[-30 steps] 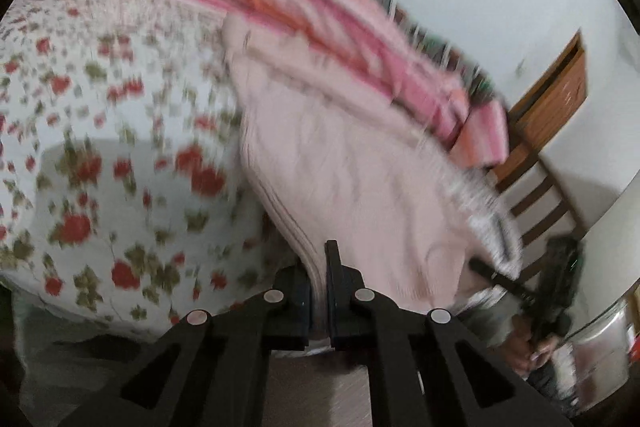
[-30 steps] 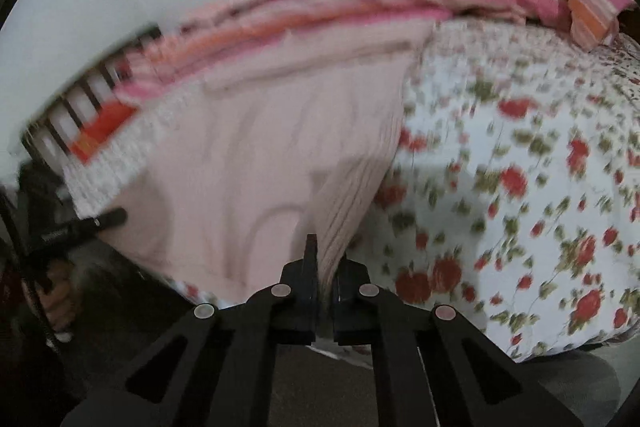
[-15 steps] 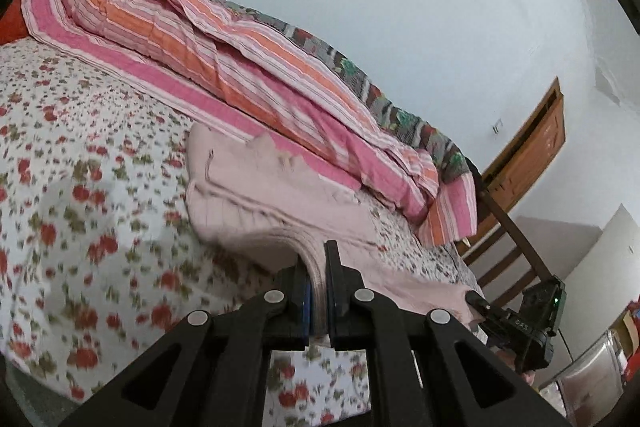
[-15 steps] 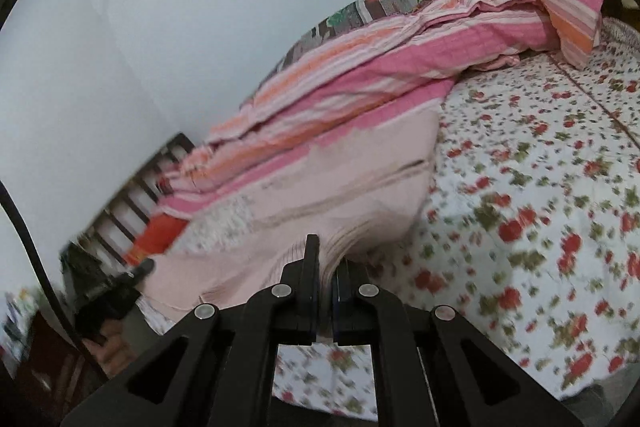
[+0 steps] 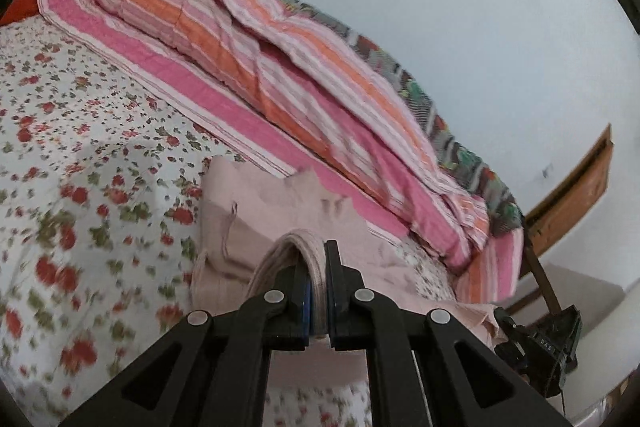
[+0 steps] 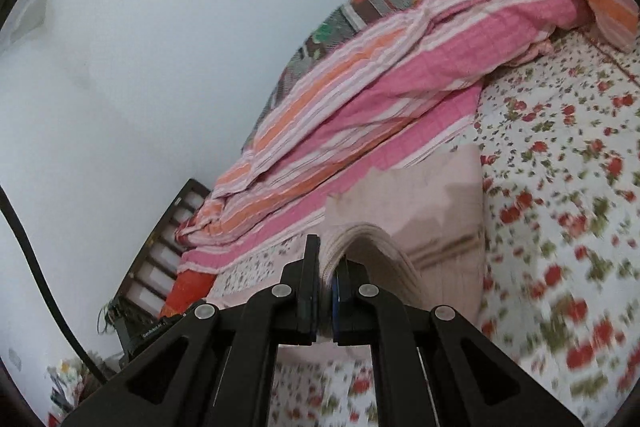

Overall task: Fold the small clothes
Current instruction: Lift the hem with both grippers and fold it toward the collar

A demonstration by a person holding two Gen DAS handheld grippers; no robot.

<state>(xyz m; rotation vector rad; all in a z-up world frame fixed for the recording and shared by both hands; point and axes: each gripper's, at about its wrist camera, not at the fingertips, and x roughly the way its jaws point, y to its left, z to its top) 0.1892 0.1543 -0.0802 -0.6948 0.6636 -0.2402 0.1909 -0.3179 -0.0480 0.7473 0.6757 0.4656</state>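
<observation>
Garment (image 5: 280, 211): pale pink ribbed knit, lying ahead of both tools on floral bedsheet (image 5: 80, 147), short of striped quilt (image 5: 280, 75). Soft, light, limp; sagging wherever unsupported, best taken at ribbed hem corners. Left gripper (image 5: 316, 287) clamping folded ribbed edge; right gripper (image 6: 328, 287) pinching same edge likewise. Near hem hiding behind fingers; sleeves and neckline not showing; sheet blurring at margins.

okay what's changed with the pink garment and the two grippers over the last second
The pink garment hung spread out over the bed's edge; both grippers have carried its gripped edge up and forward over the floral sheet, doubling it over the part lying on the bed. The left gripper and right gripper stay shut on the ribbed edge. The striped quilt has not moved.
</observation>
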